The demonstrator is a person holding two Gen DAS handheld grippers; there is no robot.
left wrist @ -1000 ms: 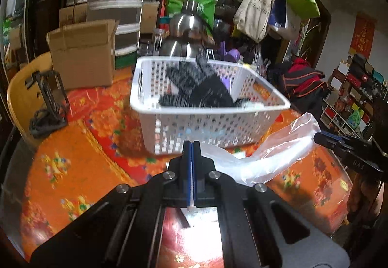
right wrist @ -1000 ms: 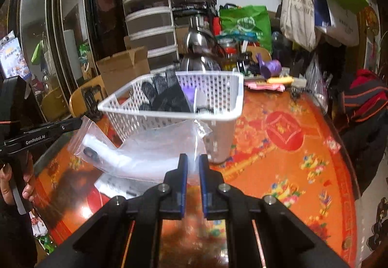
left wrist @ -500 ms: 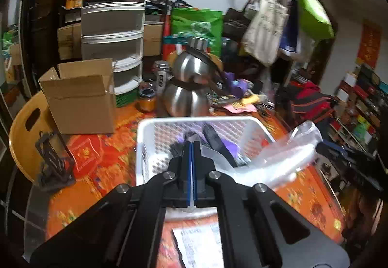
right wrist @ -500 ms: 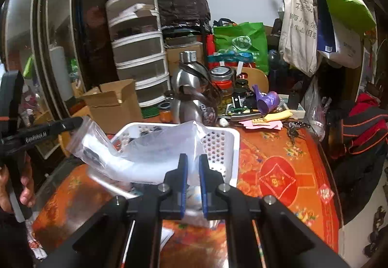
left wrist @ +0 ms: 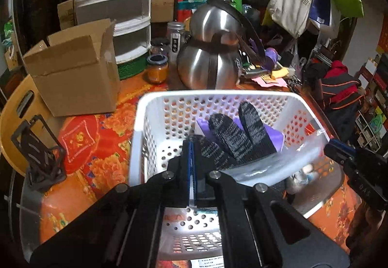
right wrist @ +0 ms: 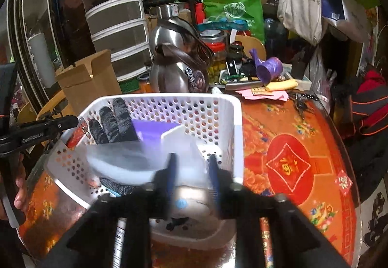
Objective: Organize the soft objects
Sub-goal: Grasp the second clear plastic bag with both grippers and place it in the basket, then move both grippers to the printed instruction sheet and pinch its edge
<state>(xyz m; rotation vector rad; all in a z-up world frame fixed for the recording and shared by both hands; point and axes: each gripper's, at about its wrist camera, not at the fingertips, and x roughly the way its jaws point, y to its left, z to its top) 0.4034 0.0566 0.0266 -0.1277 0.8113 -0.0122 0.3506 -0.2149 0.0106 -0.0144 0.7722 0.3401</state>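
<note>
Both tongs, earlier short of the basket point(left wrist: 155, 108), now hang over it; right tongs point(right wrist: 191, 171) are opening around the clear bag point(right wrist: 135, 161). Left tongs point(left wrist: 190, 159) are pressed together on the bag's edge; motion blur smears the right tongs and bag.

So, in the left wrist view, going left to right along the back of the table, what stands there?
Cardboard box → orange jar with dark lid → steel kettle → purple cup → yellow item.
</note>
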